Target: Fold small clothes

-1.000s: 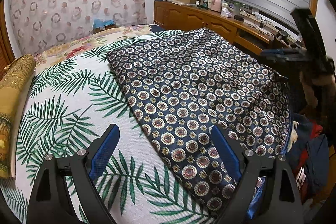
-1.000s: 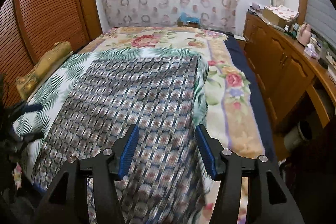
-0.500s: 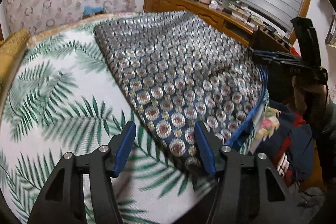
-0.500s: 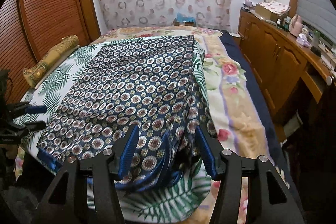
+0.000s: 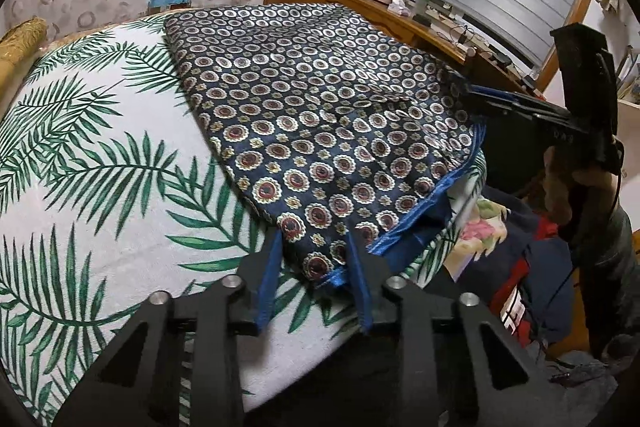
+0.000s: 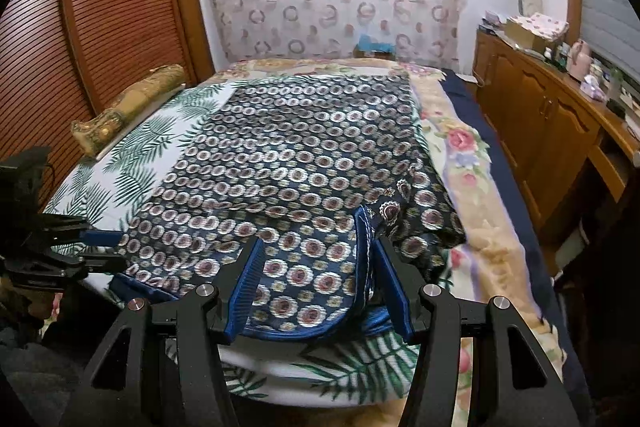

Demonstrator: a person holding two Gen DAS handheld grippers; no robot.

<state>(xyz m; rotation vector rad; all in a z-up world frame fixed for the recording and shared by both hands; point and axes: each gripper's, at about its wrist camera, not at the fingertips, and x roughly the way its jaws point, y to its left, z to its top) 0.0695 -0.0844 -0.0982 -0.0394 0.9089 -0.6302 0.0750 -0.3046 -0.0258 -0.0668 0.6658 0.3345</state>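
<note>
Between left gripper (image 5: 314, 259) jaws, part-open: navy patterned cloth (image 5: 320, 115) corner, not yet pinched; right gripper (image 6: 316, 279) likewise straddles opposite corner, ready to lift for fold

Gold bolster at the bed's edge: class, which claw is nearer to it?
Left. The left claw sits on the bolster's side of the cloth; the right claw is at the cloth's opposite corner.
</note>
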